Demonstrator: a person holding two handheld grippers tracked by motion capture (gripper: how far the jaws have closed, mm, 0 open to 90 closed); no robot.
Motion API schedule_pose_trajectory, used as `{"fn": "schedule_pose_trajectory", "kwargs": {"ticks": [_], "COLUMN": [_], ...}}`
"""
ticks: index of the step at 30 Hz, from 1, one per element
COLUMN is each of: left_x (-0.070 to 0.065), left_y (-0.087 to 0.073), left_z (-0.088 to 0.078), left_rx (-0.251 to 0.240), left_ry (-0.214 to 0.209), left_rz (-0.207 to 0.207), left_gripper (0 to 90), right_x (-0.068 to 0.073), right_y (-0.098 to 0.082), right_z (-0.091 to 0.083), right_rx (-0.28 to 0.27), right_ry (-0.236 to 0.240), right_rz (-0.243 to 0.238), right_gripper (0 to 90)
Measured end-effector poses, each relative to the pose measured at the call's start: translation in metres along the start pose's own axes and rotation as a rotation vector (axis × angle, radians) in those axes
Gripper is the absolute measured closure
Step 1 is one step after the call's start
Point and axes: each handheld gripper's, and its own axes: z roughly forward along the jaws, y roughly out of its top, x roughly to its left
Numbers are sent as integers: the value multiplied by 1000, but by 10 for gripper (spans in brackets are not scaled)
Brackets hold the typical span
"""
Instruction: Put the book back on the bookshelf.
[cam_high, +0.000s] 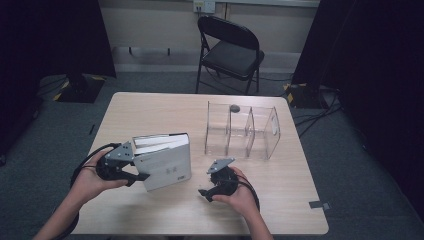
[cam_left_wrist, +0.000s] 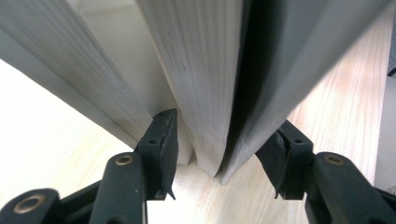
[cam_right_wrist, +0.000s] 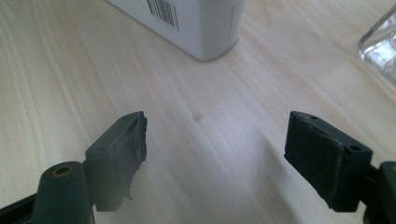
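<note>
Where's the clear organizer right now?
In the high view the clear organizer stands on the table's far right part, beyond the right tongs and right of the book.

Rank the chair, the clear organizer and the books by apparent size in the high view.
1. Clear organizer and chair: look about equal, and the chair stands farther away, so unranked.
2. Books: smallest.

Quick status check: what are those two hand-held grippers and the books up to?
Left hand-held gripper open, jaws astride one book's bottom edge, pads not pressing. Right hand-held gripper open, empty, over table. Clear rack beyond, nothing blocking.
</note>
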Motion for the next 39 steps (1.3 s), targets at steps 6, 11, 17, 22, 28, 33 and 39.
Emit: {"fn": "schedule_pose_trajectory", "kwargs": {"ticks": [6,11,17,22,28,33,39], "left_x": [0,1,3,3,3,1,1], "left_y": [-4,-8,-15,-14,-16,-18,-20], "left_z": [1,1,1,1,3,4,7], "left_rx": [9,17,7,9,-1,4,12], "left_ry": [1,14,16,21,25,23,26], "left_rz": [-14,-31,-49,-36,-54,-59,-55], "left_gripper": [479,456,431,430,411,402,374], "right_x": [-1,-3,-4,-6,-5,-6,-6], "right_y": [16,29,45,54,64,75,86], "right_z": [-6,-11,-17,-19,-22,-29,-32], "right_rx": [2,-10,-6,-14,-13,-16,-10], "right_ry": [37,64,86,103,115,120,138], "right_rz": [-2,-23,-53,-54,-76,-100,-132], "right_gripper": [216,217,217,220,224,231,231]}}
